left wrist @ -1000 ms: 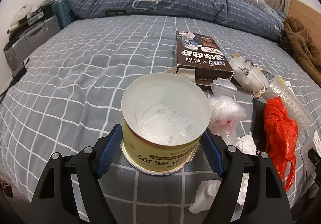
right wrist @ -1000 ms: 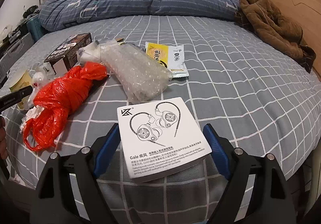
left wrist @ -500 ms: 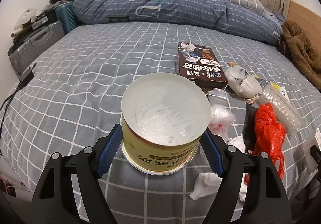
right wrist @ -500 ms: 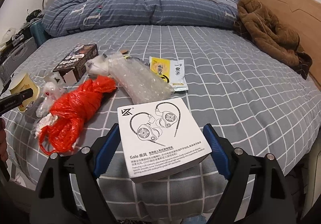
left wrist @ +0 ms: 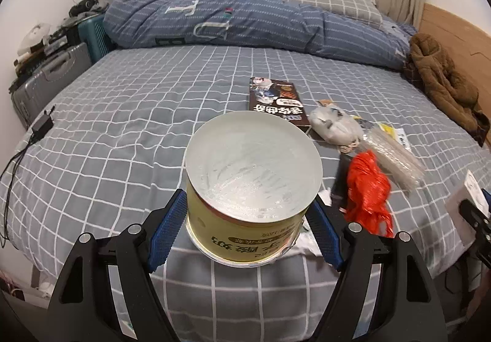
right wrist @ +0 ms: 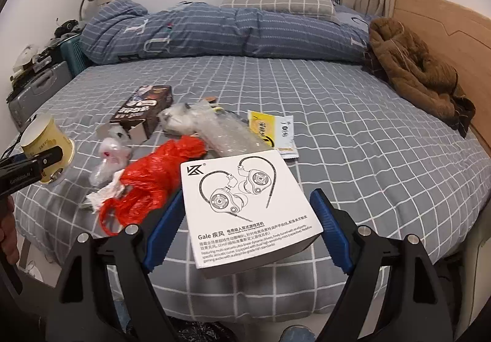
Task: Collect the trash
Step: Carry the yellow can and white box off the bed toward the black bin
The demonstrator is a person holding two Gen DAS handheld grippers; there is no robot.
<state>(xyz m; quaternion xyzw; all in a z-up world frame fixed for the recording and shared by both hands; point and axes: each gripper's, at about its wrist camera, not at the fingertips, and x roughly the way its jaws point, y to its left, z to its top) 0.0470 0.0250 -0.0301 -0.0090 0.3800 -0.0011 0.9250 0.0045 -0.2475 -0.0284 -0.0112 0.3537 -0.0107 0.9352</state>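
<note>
Two pieces of trash are already lifted, by judgement; most is left on the bed. A yellow yogurt tub is clamped between the wide-set pads of the left tool, held above the bed's near edge. A white earphone box is gripped likewise by the right tool. Farther off, an orange plastic bag, bubble wrap, a brown carton and a yellow sachet remain uncollected.

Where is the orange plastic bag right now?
In the right wrist view, the orange plastic bag lies on the bed, left of the held earphone box, with the bubble wrap just behind it.
</note>
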